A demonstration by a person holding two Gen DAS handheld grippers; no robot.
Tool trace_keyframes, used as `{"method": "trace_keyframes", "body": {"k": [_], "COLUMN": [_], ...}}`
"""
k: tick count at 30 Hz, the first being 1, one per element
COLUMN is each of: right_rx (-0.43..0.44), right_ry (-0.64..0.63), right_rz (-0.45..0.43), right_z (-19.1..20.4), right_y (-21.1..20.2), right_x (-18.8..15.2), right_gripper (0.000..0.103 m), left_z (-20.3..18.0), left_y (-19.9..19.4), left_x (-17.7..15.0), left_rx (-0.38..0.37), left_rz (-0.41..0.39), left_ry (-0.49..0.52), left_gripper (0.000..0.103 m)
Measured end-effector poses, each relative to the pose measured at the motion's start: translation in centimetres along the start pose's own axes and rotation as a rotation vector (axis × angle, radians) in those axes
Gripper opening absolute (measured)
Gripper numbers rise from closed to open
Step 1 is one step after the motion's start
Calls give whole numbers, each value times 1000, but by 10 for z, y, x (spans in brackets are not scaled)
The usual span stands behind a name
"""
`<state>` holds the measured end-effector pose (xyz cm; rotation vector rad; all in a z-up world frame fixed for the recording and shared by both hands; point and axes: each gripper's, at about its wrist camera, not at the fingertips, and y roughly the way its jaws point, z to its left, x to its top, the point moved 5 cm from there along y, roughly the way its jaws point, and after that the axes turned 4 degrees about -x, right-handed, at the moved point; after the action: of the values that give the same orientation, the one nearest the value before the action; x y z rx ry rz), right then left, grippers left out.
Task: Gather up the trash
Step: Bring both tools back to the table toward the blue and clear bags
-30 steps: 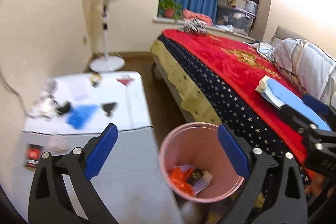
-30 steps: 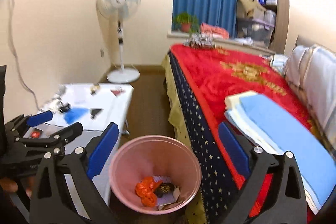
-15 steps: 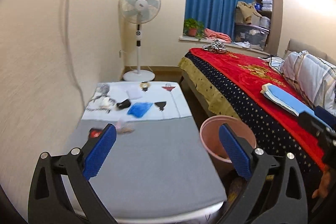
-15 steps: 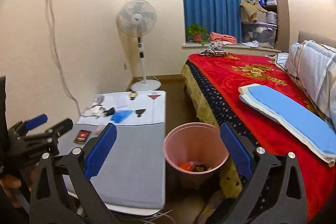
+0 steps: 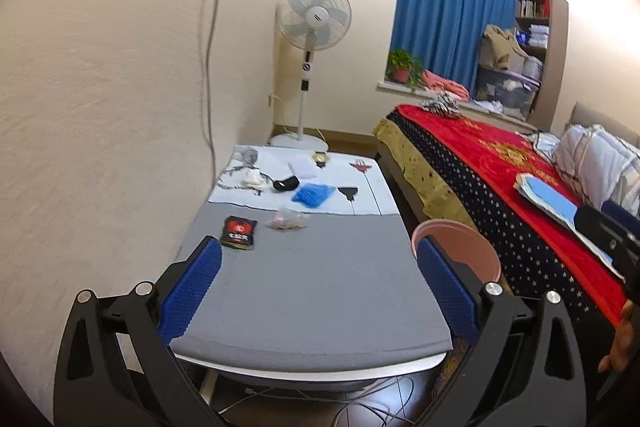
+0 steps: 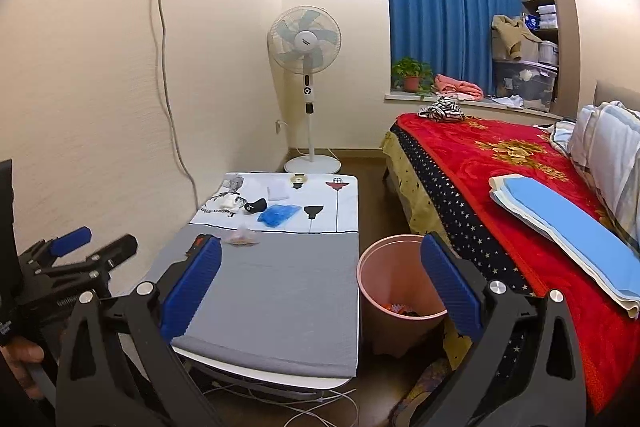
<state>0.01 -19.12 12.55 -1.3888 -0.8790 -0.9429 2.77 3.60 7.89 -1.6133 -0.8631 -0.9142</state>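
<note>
Left gripper (image 5: 318,291): jaws wide apart, empty, above the near end of the tabletop (image 5: 312,291).
Right gripper (image 6: 320,287): jaws wide apart, empty.
Black-and-red packet (image 5: 239,232): on the tabletop, ahead of the left gripper's left finger.
Clear wrapper (image 5: 286,221): just beyond, beside the packet.
Pink bin (image 6: 394,291): on the floor between tabletop and bed (image 6: 500,179), behind the right gripper's right finger; trash inside.

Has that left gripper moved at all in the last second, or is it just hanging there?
Yes. The left gripper has swung away from the pink bin, which was between its fingers and now sits at its right finger; the grey table now fills the gap.
</note>
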Motion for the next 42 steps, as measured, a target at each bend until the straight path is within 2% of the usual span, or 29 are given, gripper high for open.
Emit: {"method": "trace_keyframes", "body": {"k": [8,22,35,42], "right_rx": [-1,2,18,20], "right_ry": [-4,-4,-17,-31], "right_rz": [-9,33,69,88], "right_z": [4,5,11,15], "right_y": [-3,30,80,116], "right_x": [1,-2,1,2], "right_gripper": [98,98,98,98], "left_z": [12,23,43,58], "left_y": [-3,25,60,97], "left_x": [9,16,25,39], "left_rx": [22,60,107,136], "left_rz": [-26,-10,7,10], "left_ry": [-16,-31,-39,-51], "left_gripper": [95,95,95,95]}}
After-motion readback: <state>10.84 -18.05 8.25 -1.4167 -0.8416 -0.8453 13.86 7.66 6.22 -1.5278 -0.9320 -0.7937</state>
